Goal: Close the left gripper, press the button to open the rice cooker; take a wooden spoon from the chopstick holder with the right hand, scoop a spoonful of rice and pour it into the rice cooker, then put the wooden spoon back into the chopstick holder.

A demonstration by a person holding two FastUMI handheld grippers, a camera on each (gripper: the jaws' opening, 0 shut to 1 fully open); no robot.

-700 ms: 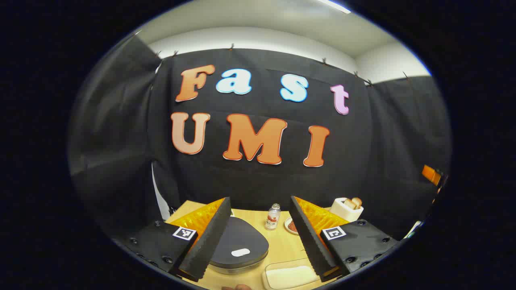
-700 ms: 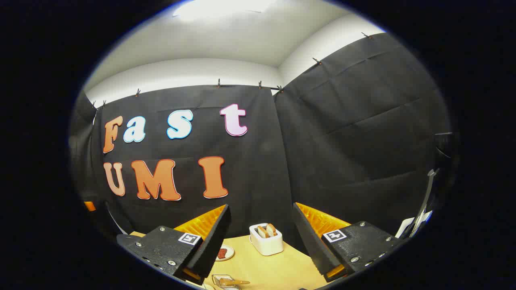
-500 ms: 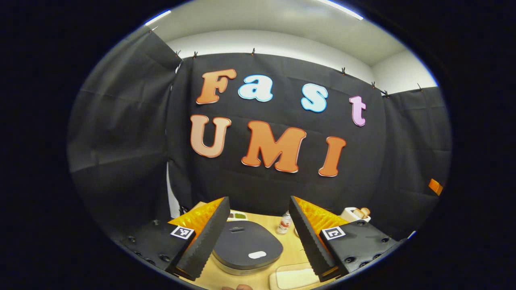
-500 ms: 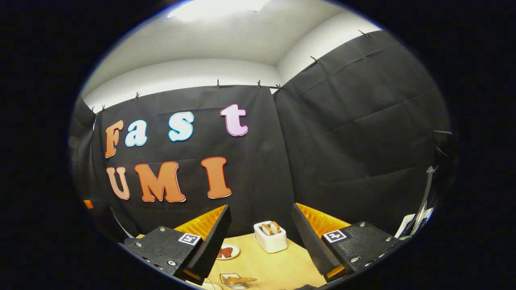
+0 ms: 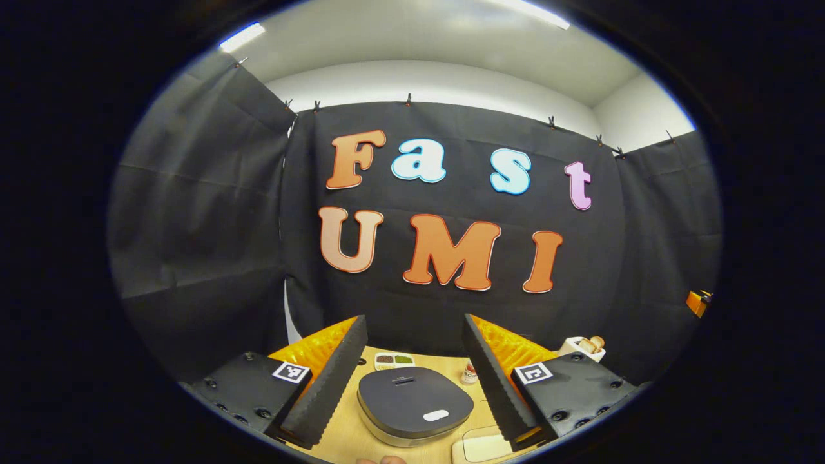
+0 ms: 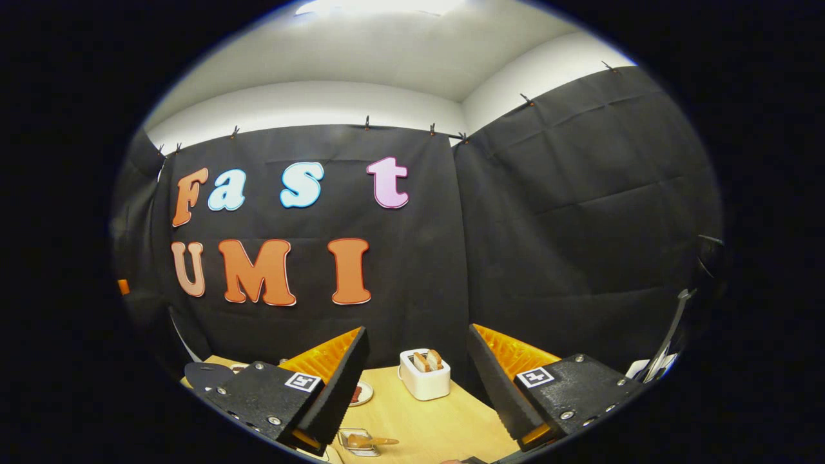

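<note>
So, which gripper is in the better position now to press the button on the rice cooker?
The left gripper. In the left gripper view the closed rice cooker and its pale button sit between its open fingers. It must shut first. The right gripper faces the toaster.

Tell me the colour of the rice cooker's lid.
Dark grey, clearest in the left gripper view: rice cooker's lid.

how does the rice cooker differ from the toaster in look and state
The rice cooker is dark grey, low and rounded; the toaster is white, taller and boxy. The rice cooker's lid is shut, with a pale oval button on top, while the toaster's top is open, with slices of toast sticking out. Both stand on the light wooden table.
</note>
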